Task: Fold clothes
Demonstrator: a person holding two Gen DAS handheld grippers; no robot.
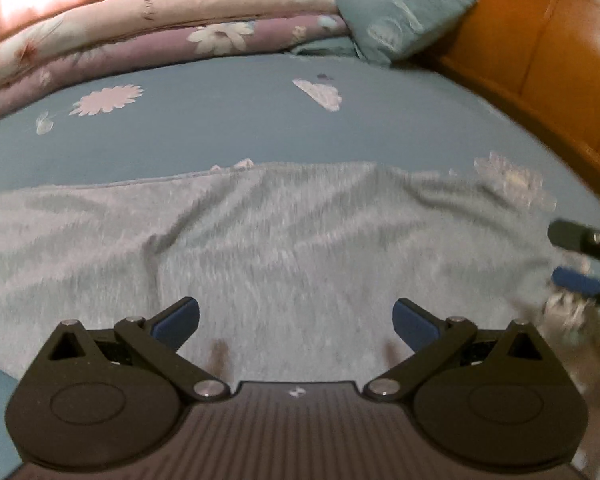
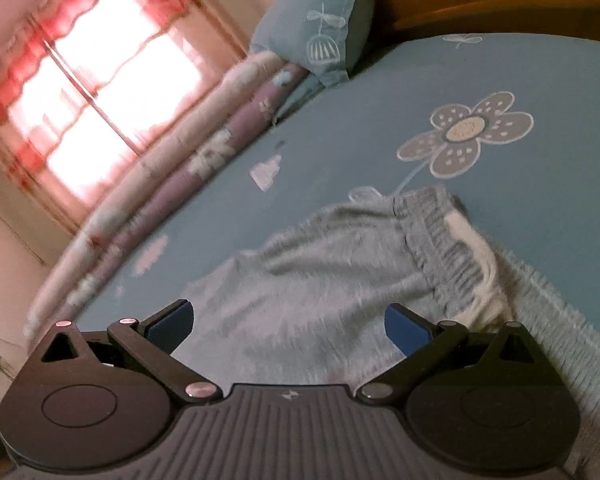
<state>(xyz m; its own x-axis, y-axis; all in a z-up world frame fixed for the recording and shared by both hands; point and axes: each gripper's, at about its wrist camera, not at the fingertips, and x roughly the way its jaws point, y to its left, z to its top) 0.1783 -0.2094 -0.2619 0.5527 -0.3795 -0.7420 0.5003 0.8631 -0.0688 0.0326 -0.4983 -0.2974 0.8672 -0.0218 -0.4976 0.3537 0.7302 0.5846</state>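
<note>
Grey trousers [image 1: 260,240] flat on bedsheet [image 1: 220,120], waistband [image 2: 444,248] rightward, lengthwise left-right

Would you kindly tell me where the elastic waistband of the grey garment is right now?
In the right wrist view, the elastic waistband lies right of centre on the blue bedsheet, just below the printed flower.

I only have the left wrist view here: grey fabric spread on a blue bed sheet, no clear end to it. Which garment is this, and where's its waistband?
Observer: The right wrist view shows grey trousers with a gathered elastic waistband lying open, pale lining showing.
Operator: Is the right gripper holding that waistband?
Observer: No. The right gripper is open above the fabric, short of the waistband.
Operator: Anything near the waistband?
Observer: A large printed flower on the sheet lies just beyond it.
</note>
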